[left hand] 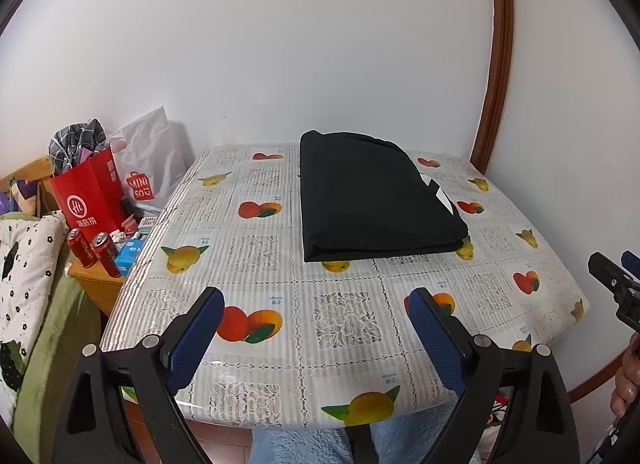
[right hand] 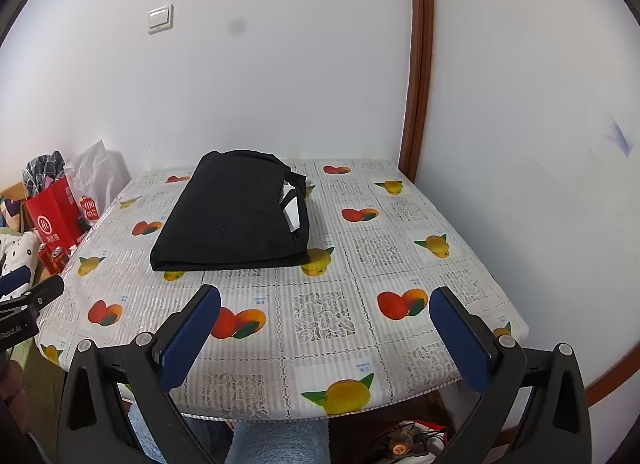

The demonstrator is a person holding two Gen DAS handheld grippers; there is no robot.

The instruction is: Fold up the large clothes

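Left wrist view, garment: the black garment (left hand: 376,196) lies folded into a compact rectangle toward the far side of the surface (left hand: 340,316), near the wall, with a white patch showing at its right edge.
Left wrist view, gripper: the left gripper (left hand: 316,304) hangs over the near edge of the surface, jaws spread wide, nothing between the blue pads; the garment is well apart from it.
Left wrist view, containers: beside the surface on the left, a red paper bag (left hand: 90,200) holds checked cloth, and a white shopping bag (left hand: 150,168) stands behind it; its contents cannot be seen. Two red cans (left hand: 96,250) stand in front.
Right wrist view, garment: the same folded bundle sits flat, layers visible along its near edge.
Right wrist view, gripper: the right gripper (right hand: 326,304) is also wide open and empty, over the near part of the surface.
Step in hand: the fold looks finished, both grippers clear of the cloth.
Next move: probably none beyond a check; if the white patch marks a loose flap, one gripper would need to reach across and tuck it without disturbing the stack.
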